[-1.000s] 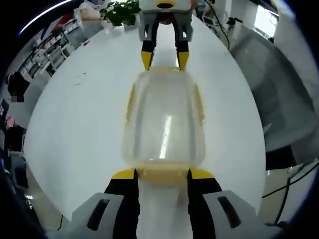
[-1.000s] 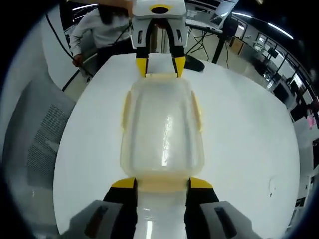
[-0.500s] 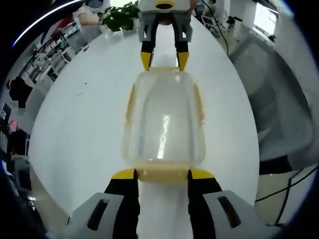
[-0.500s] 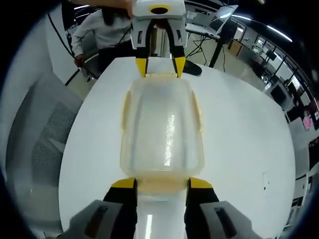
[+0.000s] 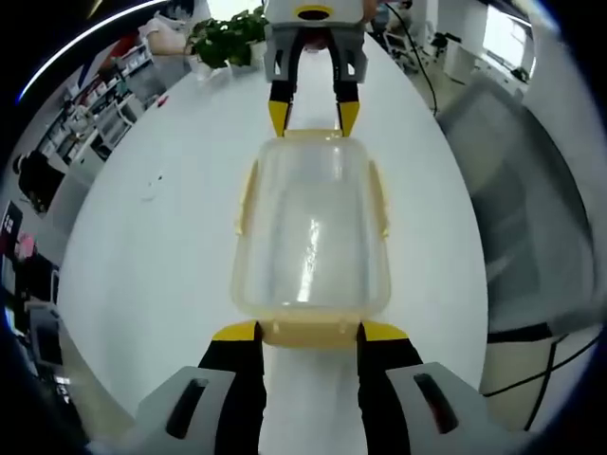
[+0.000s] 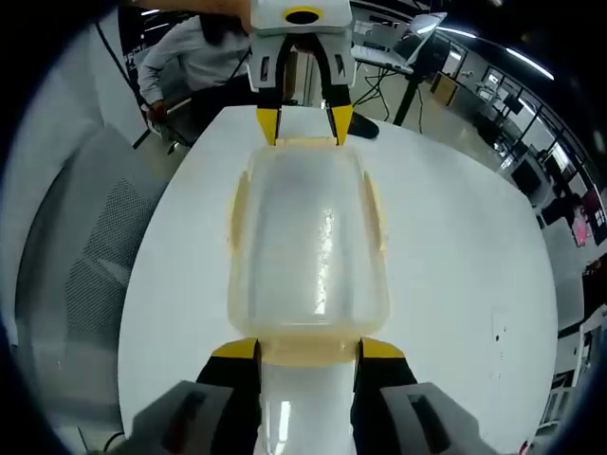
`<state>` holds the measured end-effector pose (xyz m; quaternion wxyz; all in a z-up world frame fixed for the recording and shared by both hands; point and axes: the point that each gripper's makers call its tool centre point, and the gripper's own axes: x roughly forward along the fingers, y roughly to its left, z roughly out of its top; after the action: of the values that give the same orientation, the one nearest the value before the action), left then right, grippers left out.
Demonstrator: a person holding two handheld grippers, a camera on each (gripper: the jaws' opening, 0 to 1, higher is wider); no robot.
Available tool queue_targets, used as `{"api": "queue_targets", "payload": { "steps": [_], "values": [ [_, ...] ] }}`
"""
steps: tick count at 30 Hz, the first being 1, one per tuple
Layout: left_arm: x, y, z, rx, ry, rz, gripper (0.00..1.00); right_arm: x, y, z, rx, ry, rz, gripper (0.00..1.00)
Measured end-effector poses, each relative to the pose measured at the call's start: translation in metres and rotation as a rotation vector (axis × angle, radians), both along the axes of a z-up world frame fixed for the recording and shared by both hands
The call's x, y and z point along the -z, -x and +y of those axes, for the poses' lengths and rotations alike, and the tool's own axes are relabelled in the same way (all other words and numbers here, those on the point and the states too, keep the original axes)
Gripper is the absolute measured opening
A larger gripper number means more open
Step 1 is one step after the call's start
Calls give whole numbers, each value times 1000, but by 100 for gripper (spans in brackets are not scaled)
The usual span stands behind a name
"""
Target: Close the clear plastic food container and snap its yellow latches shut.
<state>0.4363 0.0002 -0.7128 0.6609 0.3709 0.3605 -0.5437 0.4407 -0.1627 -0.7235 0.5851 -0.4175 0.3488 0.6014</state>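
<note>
The clear plastic food container (image 5: 311,237) lies lengthwise between my two grippers, lid on, above the white table (image 5: 142,246). Yellow side latches (image 5: 247,194) run along both its long edges. My left gripper (image 5: 308,332) is shut on the near yellow end latch (image 5: 308,337), one jaw on each side of it. At the far end, the right gripper (image 5: 313,116) grips the opposite end. In the right gripper view the same container (image 6: 308,237) is held by my right gripper (image 6: 308,349) on its near end latch (image 6: 308,353), and by the left gripper (image 6: 303,123) at the far end.
A potted plant (image 5: 228,38) stands at the table's far end. A grey mesh chair (image 6: 66,275) stands beside the table, and another chair (image 5: 531,218) is at the other side. A person in a white shirt (image 6: 190,57) is beyond the table edge.
The background has shifted in both views while the container keeps its place between both pairs of jaws, so the hands and container moved together. Both grips are unchanged.
</note>
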Motion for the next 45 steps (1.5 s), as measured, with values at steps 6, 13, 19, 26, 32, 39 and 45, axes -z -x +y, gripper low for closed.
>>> {"api": "queue_targets", "payload": {
  "steps": [6,13,19,26,32,39,45],
  "values": [
    [-2,2,-16,0,2,-2,35,-2,1,-15,-1,3,-2,34],
    [-3,3,-34,-2,6,0,35,-2,2,-33,-6,6,0,34],
    [-2,3,-48,-7,7,0,35,-2,2,-48,-10,8,2,34],
    [-3,2,-66,-12,10,0,35,-2,0,-64,-15,8,1,34],
    [-2,2,-79,-13,12,0,35,-1,-1,-78,-17,8,3,34],
    [1,1,-95,-18,17,1,35,0,-3,-95,-21,10,4,34],
    [2,-2,-111,-16,22,4,35,0,-6,-109,-18,13,5,34]
  ]
}}
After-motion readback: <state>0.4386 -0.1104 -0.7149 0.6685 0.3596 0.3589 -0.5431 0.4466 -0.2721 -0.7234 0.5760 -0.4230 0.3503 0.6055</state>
